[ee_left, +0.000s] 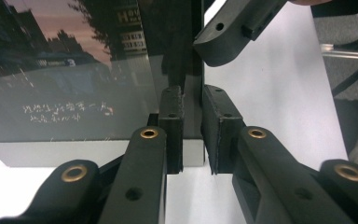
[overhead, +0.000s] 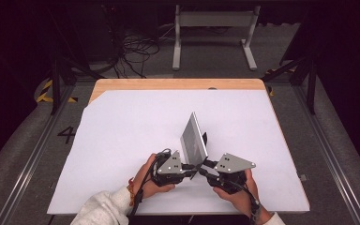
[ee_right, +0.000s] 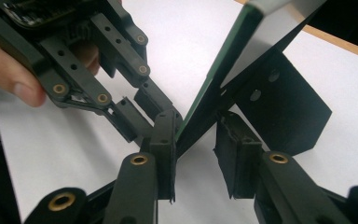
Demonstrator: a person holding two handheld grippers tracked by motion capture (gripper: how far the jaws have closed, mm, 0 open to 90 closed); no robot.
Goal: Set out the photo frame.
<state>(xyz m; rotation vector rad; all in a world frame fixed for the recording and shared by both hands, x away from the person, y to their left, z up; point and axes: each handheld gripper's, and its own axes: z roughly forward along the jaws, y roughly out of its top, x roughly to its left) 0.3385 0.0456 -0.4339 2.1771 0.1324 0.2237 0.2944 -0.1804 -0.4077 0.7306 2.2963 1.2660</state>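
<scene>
Item one, nearest the lens: my left gripper (ee_left: 193, 135), black jaws with brass rivets, pinching the lower edge of a picture frame (ee_left: 74, 93). The gap between the pads is narrow and the frame's edge sits in it. The glass shows a dusk street scene with a line of pale script.

Item two: my right gripper (ee_right: 198, 154), jaws spread wider, straddling the frame's (ee_right: 223, 74) thin green edge. The left pad lies against the front face; the right pad stands by the black back, and I cannot tell whether it touches. Listed as set around the frame, grip not confirmed.

Item three: the frame's black easel stand (ee_right: 284, 112), folded out behind, its foot on the table.

Item four: in the high view, the frame (overhead: 194, 140) stands tilted near the front middle of the white sheet (overhead: 122, 131), between my left gripper (overhead: 187, 168) and right gripper (overhead: 205, 169), both at its near bottom corner.

Item five: wooden tabletop (overhead: 168, 84), visible along the far edge beyond the sheet.
</scene>
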